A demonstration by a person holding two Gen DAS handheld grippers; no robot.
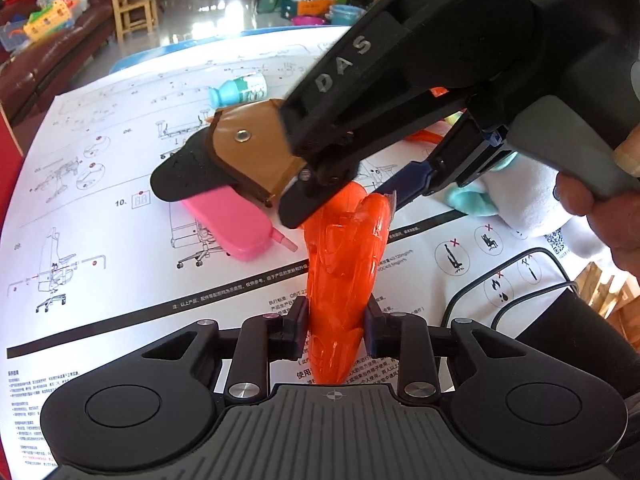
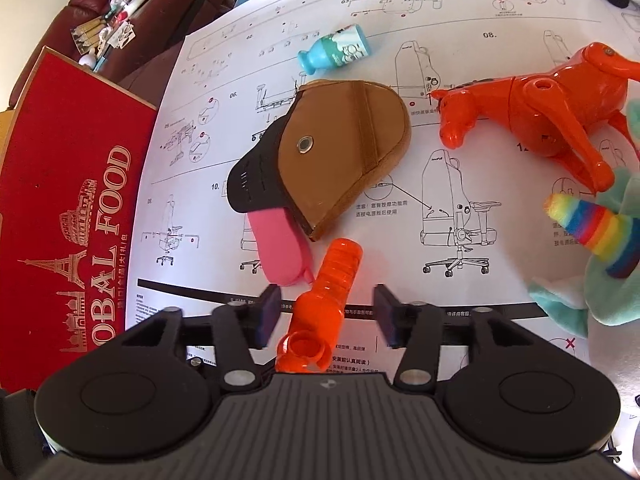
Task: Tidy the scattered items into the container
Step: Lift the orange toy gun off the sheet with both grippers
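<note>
Left gripper (image 1: 336, 326): I have it clamped on the orange bottle (image 1: 344, 264), both pads pressed against the translucent body, held above the sheet.
Why held so: I judge the grip sits mid-body so the bottle stays balanced while the other tool works over its upper end.
Right gripper (image 2: 325, 316): my jaws stand wide, one on each side of the orange bottle (image 2: 326, 294) without touching it; its open ringed mouth faces my camera.
From the left view: the right gripper (image 1: 340, 200) reaches in from the upper right, its tip at the bottle's far end; white letters "DAS" run along its arm and a taped tag reads something like "12-9".
Container: the red box (image 2: 72, 216) at the left, gold print "GLOBAL FOOD" partly cut off, with tower and monument drawings. Nothing of the task is in it that I can see.
Still scattered: brown pouch (image 2: 340, 152) lying over a pink case (image 2: 280, 248); small teal bottle (image 2: 334, 50), label unreadable; orange toy horse (image 2: 532, 112); rainbow-horned plush (image 2: 592, 240).
Surface: instruction sheet (image 2: 400, 208) for an office chair, steps numbered "06.", "08.", "10.", with Chinese text.
Next, as I judge it: carry the bottle left to the box.
</note>
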